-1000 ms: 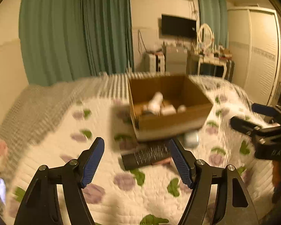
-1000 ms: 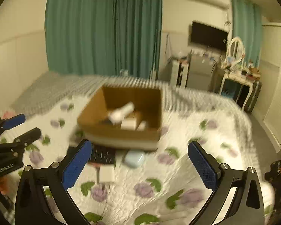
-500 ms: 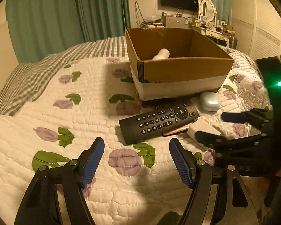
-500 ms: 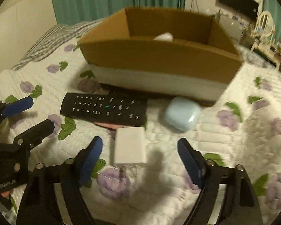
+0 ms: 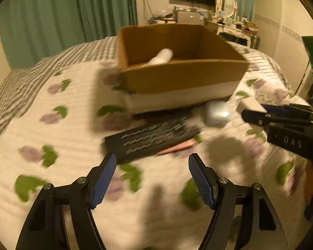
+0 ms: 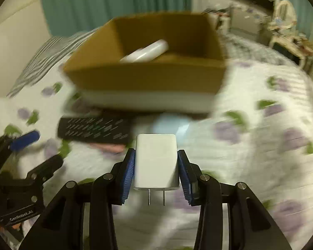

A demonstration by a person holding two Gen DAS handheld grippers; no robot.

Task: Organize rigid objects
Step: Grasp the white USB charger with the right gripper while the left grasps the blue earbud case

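In the left wrist view, the left gripper hovers with its jaws apart over the white floral quilt, just near of the black remote control. The brown cardboard box sits farther back.

In the right wrist view, the right gripper is clamped on the white plug-in charger block, lifted above the quilt with its prongs pointing near, in front of the box.

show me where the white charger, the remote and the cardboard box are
white charger (image 6: 156, 162), right wrist view, middle of its flat face.
remote (image 5: 152, 138), left wrist view, button field.
cardboard box (image 5: 183, 79), left wrist view, front wall.
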